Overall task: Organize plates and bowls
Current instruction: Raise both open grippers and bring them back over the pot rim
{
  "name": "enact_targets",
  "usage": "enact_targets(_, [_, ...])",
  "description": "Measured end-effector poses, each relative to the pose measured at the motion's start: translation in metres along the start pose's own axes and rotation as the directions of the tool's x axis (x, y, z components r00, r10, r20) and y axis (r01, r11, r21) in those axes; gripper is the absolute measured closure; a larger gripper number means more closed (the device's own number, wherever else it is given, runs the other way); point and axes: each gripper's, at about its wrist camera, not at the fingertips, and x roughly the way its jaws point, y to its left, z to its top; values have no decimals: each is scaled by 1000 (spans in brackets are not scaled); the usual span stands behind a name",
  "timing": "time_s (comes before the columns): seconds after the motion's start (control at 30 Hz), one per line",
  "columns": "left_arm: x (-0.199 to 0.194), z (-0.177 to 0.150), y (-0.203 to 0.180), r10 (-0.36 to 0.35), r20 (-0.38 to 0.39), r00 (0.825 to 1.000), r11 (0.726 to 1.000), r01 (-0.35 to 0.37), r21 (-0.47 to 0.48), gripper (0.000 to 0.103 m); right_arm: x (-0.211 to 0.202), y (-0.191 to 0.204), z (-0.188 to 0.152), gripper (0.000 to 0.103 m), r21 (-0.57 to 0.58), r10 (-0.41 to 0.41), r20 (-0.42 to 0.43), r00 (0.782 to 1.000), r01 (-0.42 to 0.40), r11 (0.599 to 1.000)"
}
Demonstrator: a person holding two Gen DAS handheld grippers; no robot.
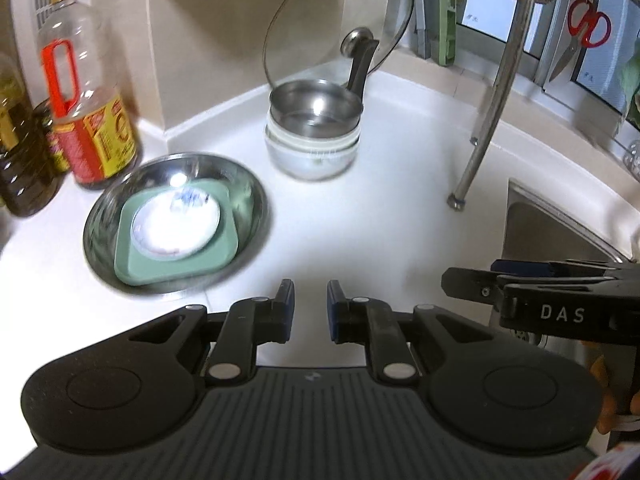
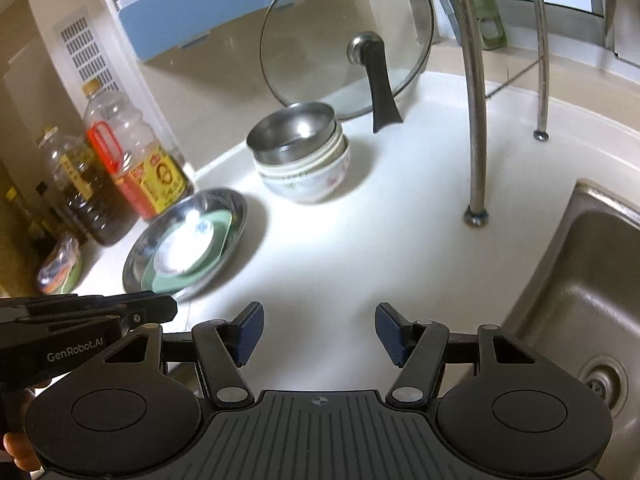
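A wide steel plate (image 1: 100, 224) sits on the white counter with a green square plate (image 1: 136, 268) and a small white dish (image 1: 176, 224) stacked in it; the stack also shows in the right wrist view (image 2: 236, 216). Behind it, a steel bowl (image 1: 316, 108) is nested in stacked white bowls (image 1: 312, 156), also seen in the right wrist view (image 2: 308, 176). My left gripper (image 1: 311, 308) hovers over bare counter, empty, jaws slightly apart. My right gripper (image 2: 319, 332) is open wide and empty, near the counter's front.
A glass pot lid (image 1: 340, 20) leans on the wall behind the bowls. Oil bottles (image 1: 84, 112) stand at the left. A steel rack leg (image 1: 476, 152) stands on the counter and a sink (image 2: 580, 280) lies at the right. Red scissors (image 1: 588, 28) hang above.
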Motion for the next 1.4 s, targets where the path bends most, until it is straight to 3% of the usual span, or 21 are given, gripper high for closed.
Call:
enact_targets(0.5, [-25,-45,-15,54,-34,998,998,-55,-36,88,-22,-2,-37,41,-43,14,-59,998,-17,999])
enact_targets(1.4, [-12,-34,-21,64,-34,997,997,-66,-46,88,-7,-12,-29,41,-64,2,-81,997,-8,998])
